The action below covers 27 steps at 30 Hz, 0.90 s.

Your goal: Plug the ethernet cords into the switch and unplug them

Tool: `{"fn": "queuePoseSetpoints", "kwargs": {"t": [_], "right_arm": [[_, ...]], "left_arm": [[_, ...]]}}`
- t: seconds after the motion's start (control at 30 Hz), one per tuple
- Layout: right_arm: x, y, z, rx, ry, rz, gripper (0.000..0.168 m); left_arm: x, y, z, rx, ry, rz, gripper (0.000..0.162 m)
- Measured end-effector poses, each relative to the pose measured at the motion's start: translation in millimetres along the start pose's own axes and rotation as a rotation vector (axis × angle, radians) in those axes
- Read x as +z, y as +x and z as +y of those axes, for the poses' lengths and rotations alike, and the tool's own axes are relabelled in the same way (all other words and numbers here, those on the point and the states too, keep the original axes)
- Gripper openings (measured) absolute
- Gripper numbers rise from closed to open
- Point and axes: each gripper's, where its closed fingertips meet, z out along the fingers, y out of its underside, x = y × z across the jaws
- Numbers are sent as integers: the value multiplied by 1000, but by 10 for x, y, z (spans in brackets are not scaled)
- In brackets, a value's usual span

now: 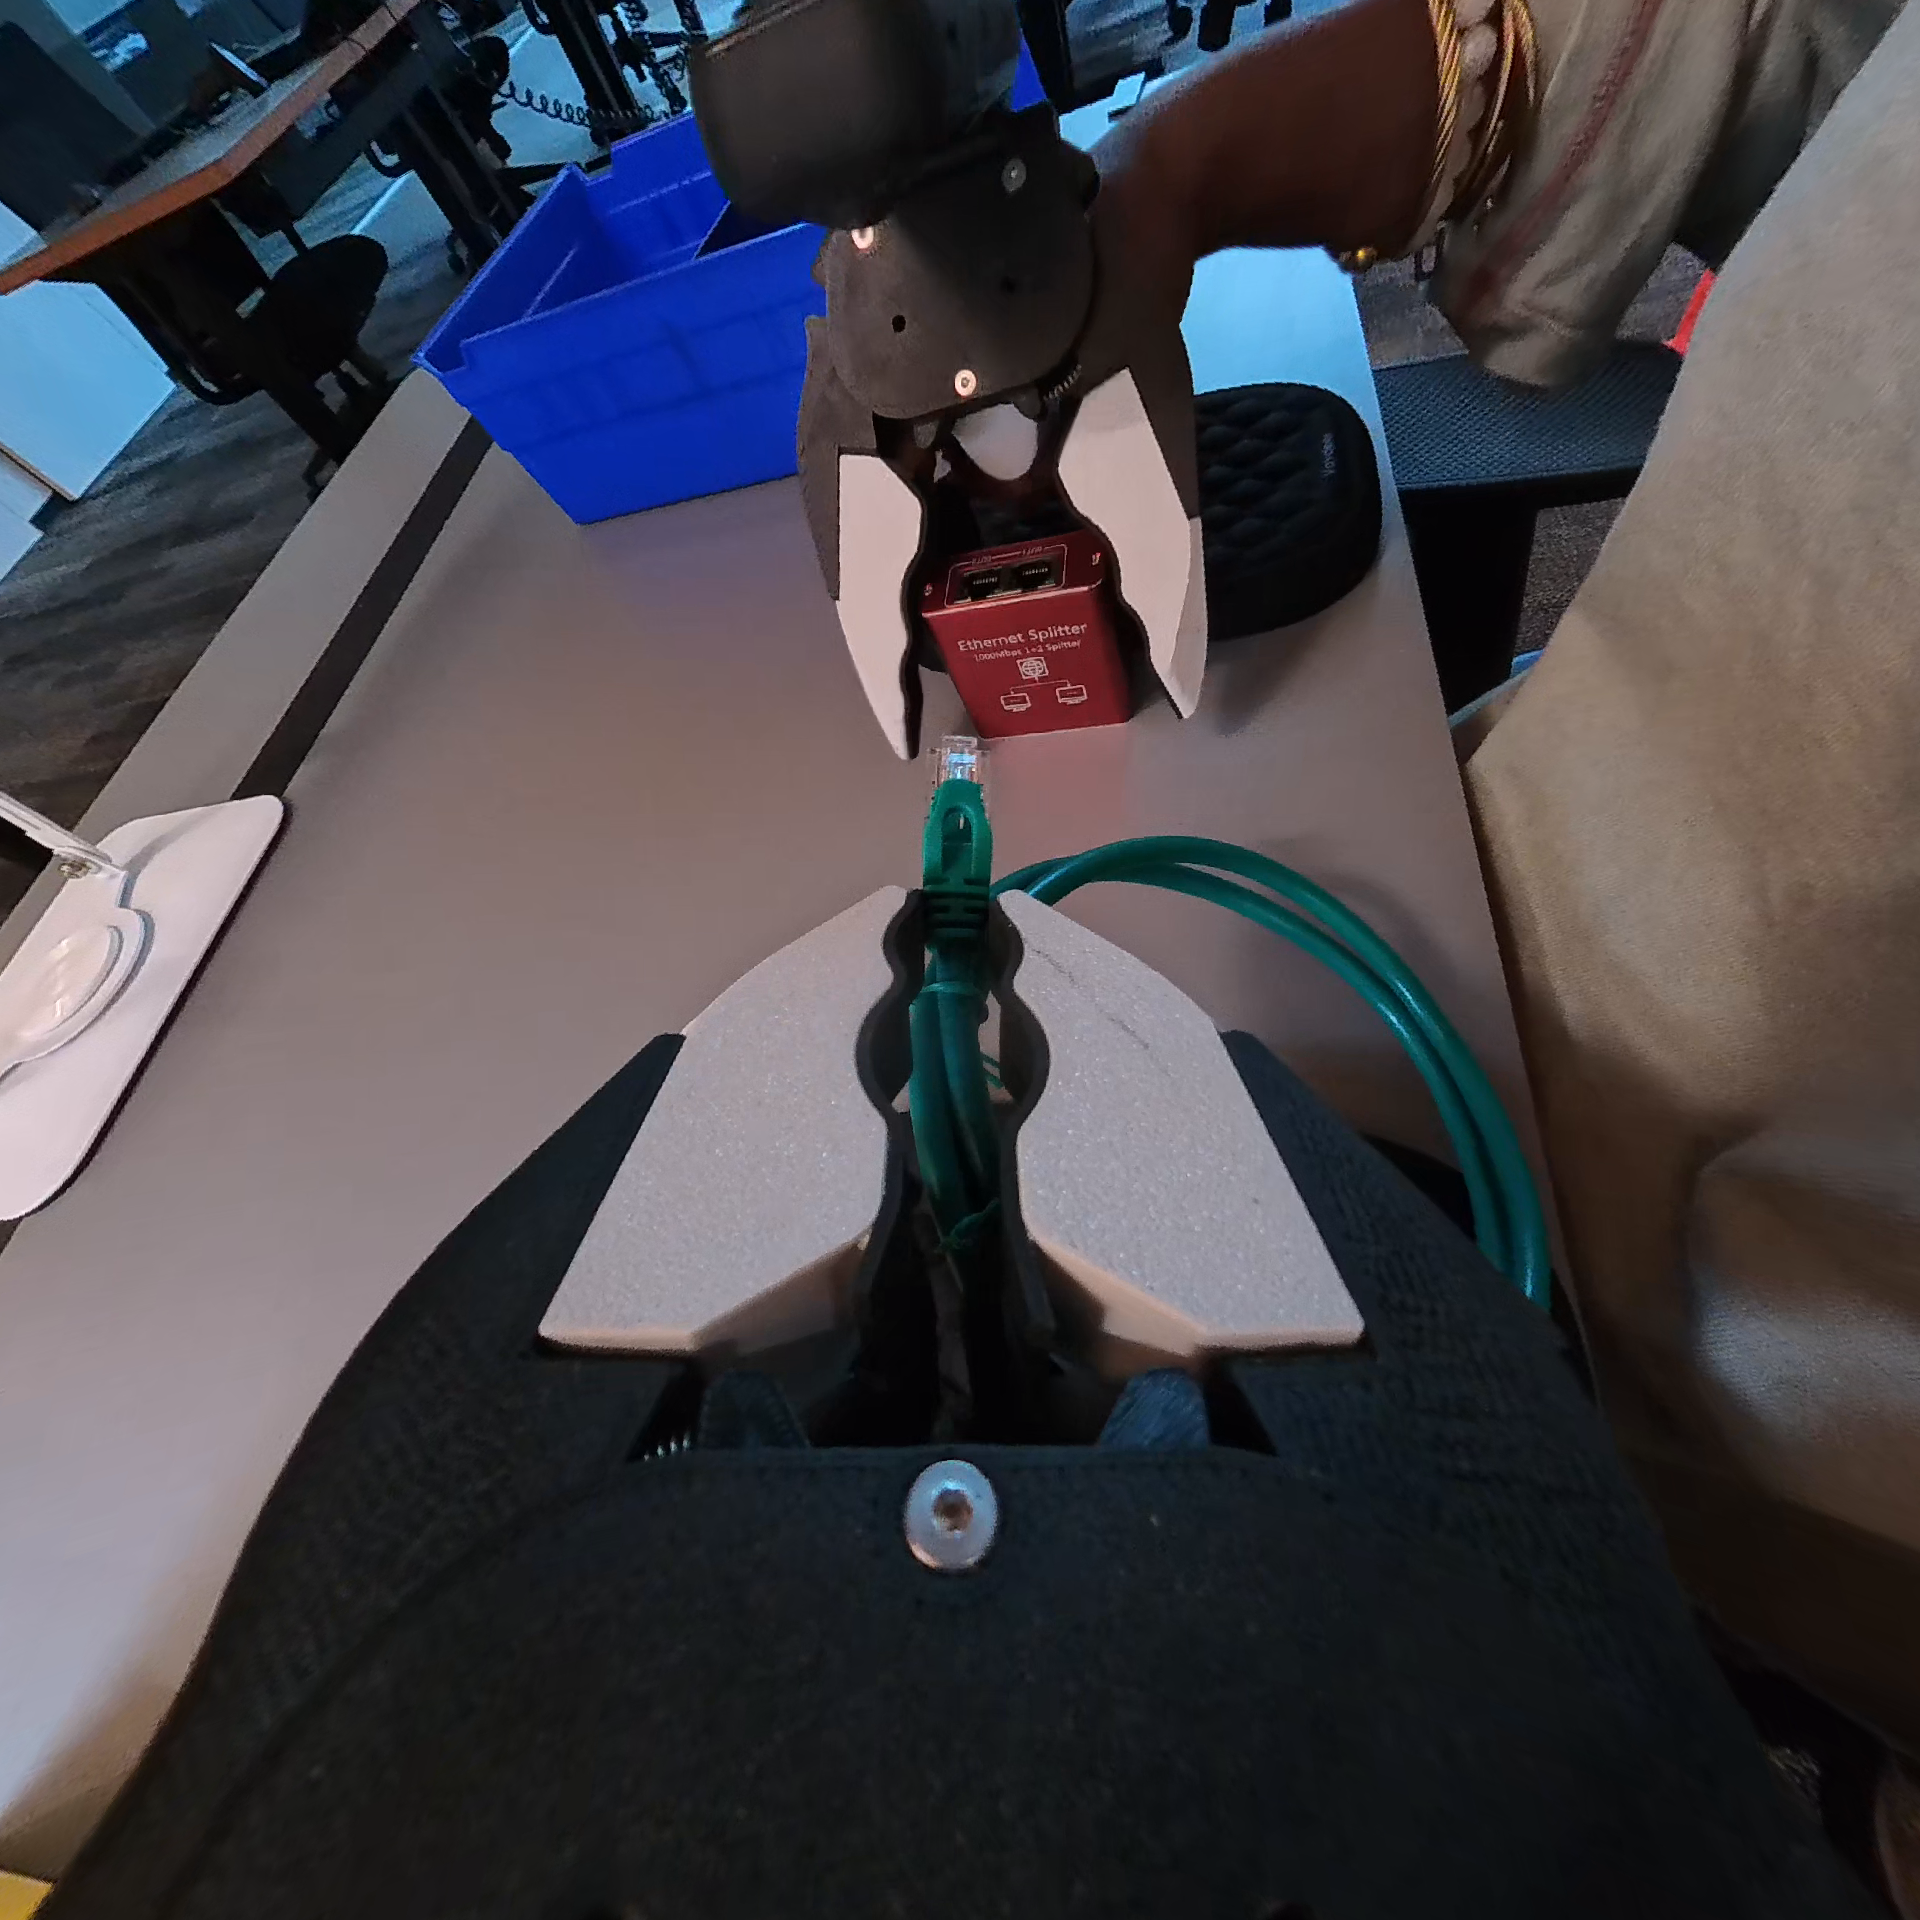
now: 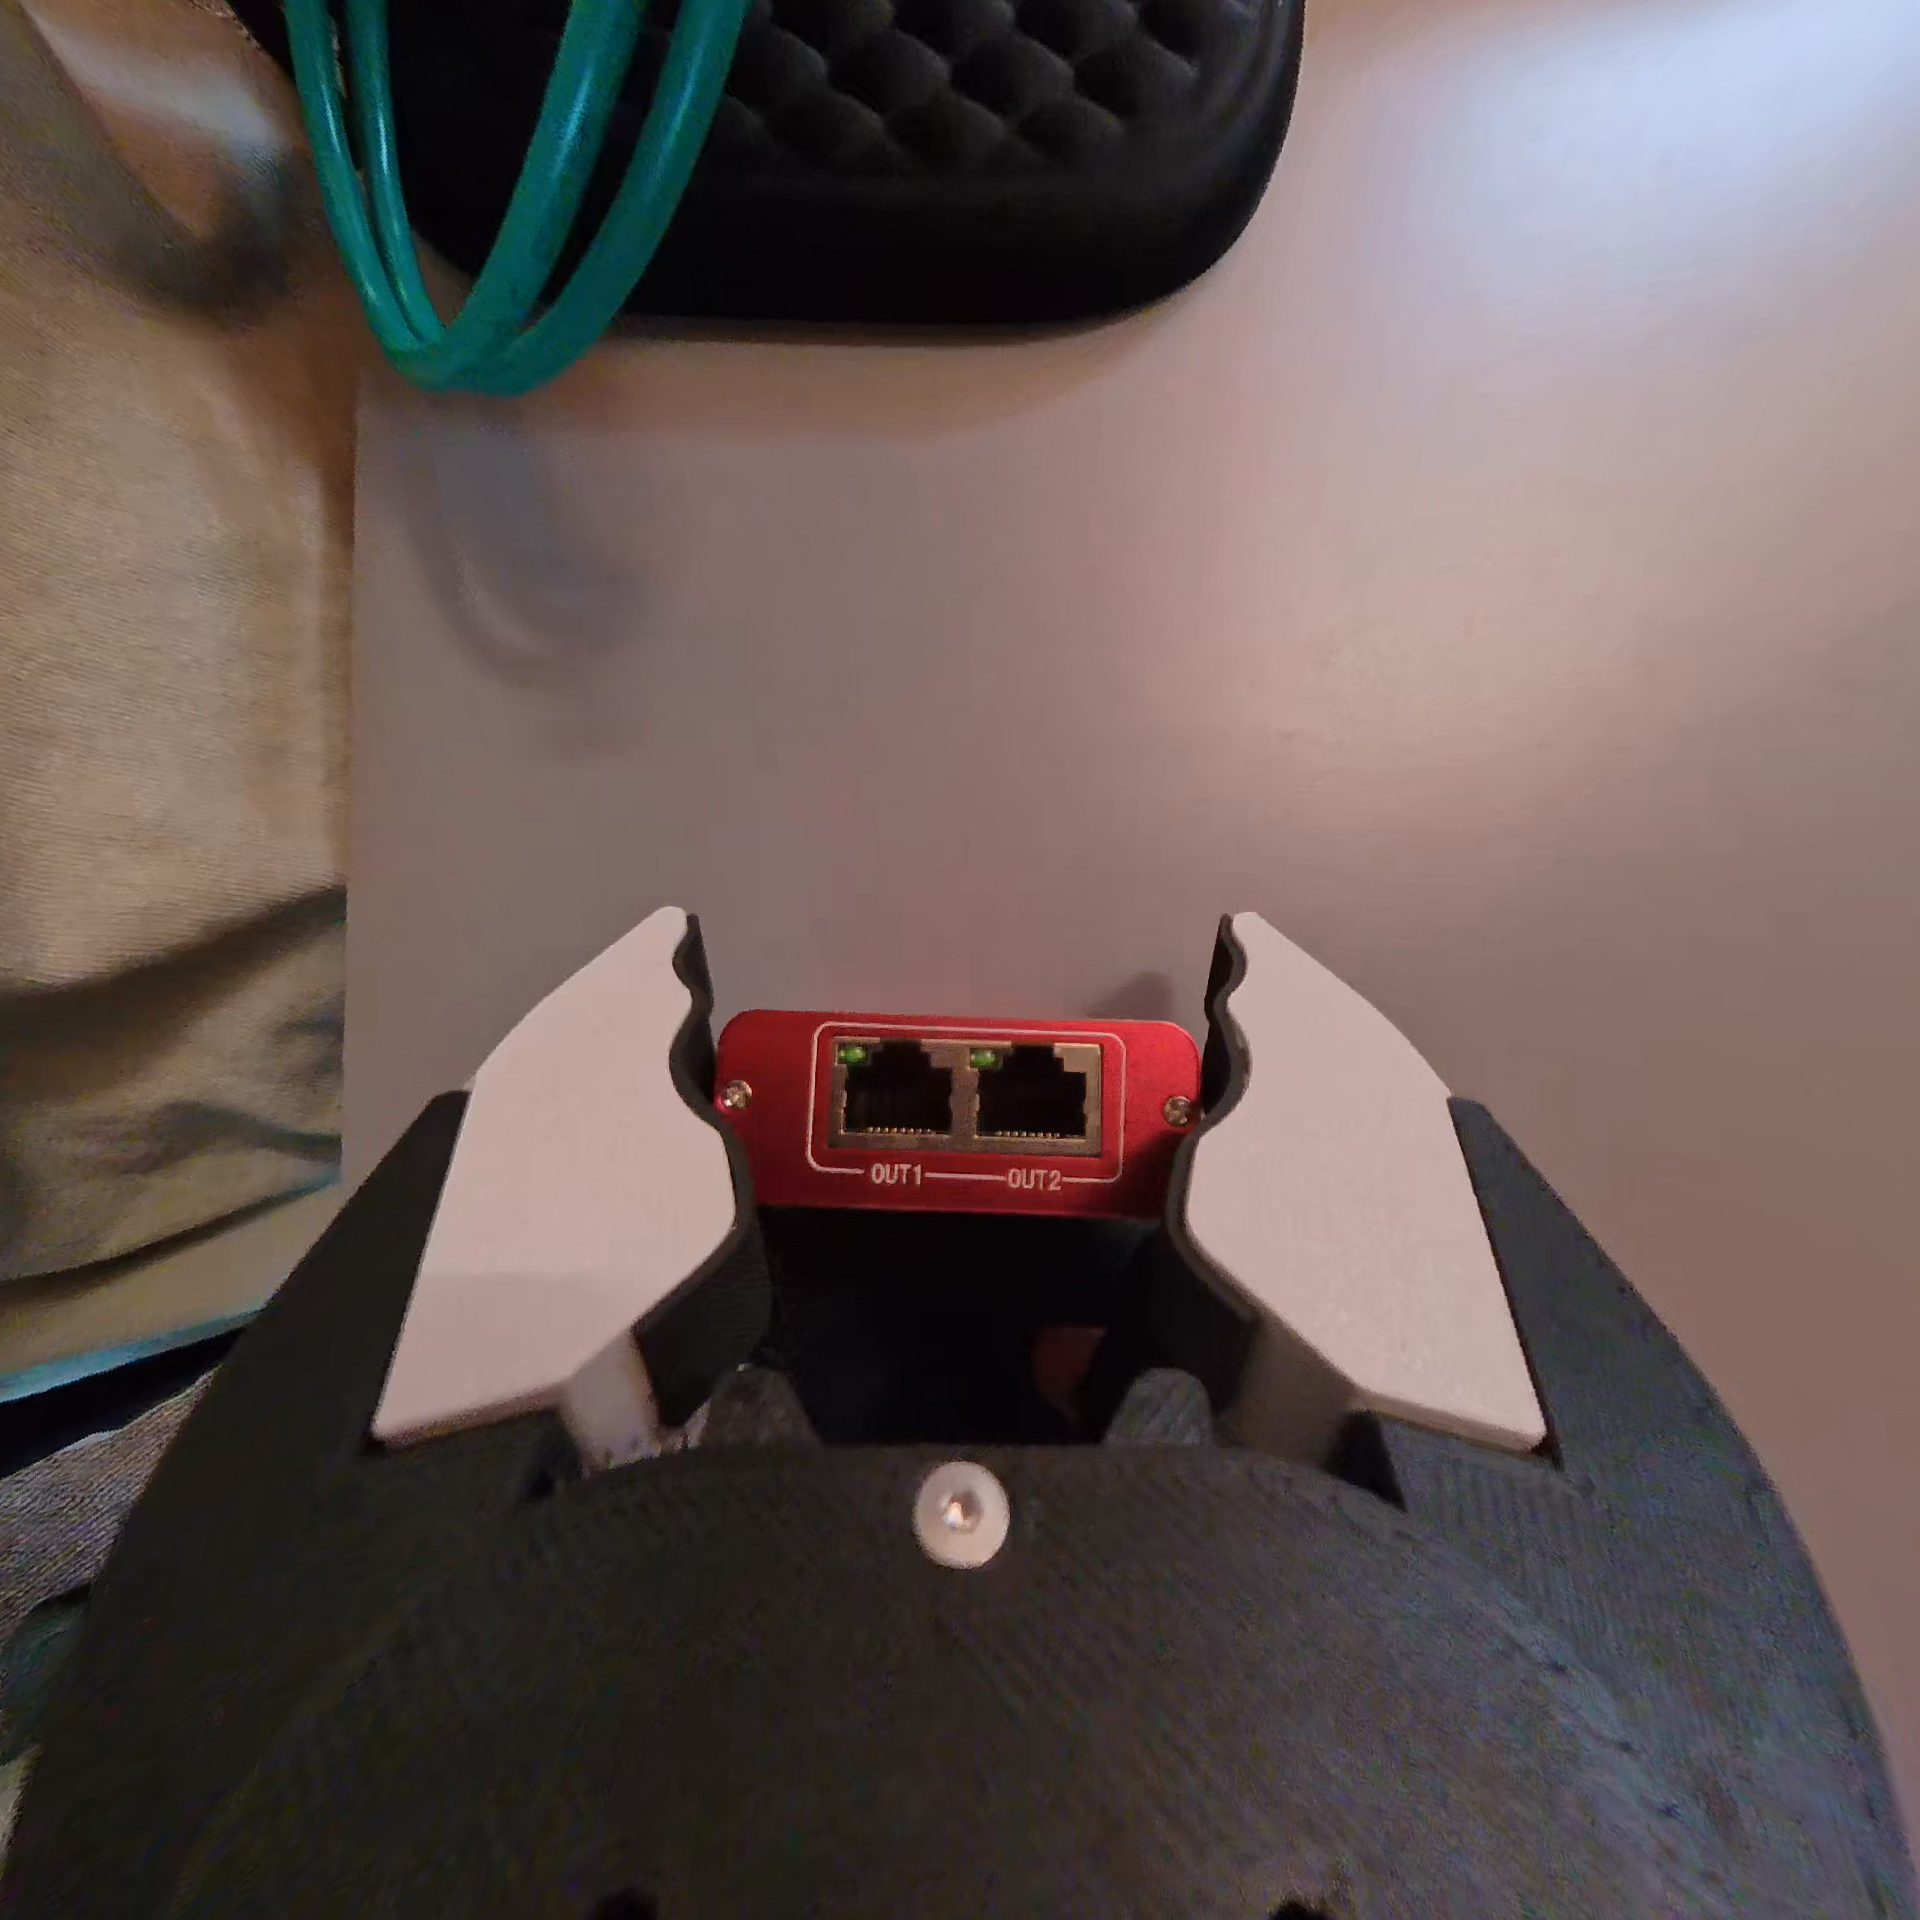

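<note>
Holding one green ethernet cord point(image 1: 951, 997) in the left gripper point(image 1: 951, 914), lower centre of the left wrist view: jaws closed down on the boot just behind the plug, two white pads pinching it. One clear plug point(image 1: 958, 761) sticks out past the tips, pointing up-frame at the switch, close to it but not touching. The cord's slack shows as two green strands looping off to the right of the frame and back under the gripper. One red switch point(image 1: 1023, 634) sits mid-frame on the grey table point(image 1: 520, 727), clamped between the right gripper's point(image 1: 1039, 707) two fingers, which come down from the top of the frame. In the right wrist view the right gripper point(image 2: 961, 1039) is roughly half open, with the jaws pressed against both sides of the switch point(image 2: 961, 1101). Two ports face the camera, side by side, both empty, each with one green LED at its upper-left corner. Two green cord strands point(image 2: 457, 301) hang at upper left over one black padded wrist rest point(image 2: 935, 156). One blue bin point(image 1: 623, 343) sits upper left in the left wrist view, and one white plate-like base point(image 1: 94, 997) at the left edge.
</note>
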Motion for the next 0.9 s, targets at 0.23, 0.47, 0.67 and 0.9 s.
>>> {"fn": "queuePoseSetpoints", "kwargs": {"t": [0.23, 0.47, 0.67, 0.9], "right_arm": [[-216, 75, 4, 123, -147, 25, 119], [-262, 62, 189, 283, -441, 78, 99], [-172, 25, 300, 312, -512, 57, 97], [-124, 13, 356, 305, -557, 30, 91]], "left_arm": [[-15, -5, 0, 1, 8, -8, 11], [-47, -3, -4, -3, 36, -20, 11], [-66, -12, 3, -3, 55, -19, 11], [-67, -25, 21, -11, 60, -21, 11]]}}
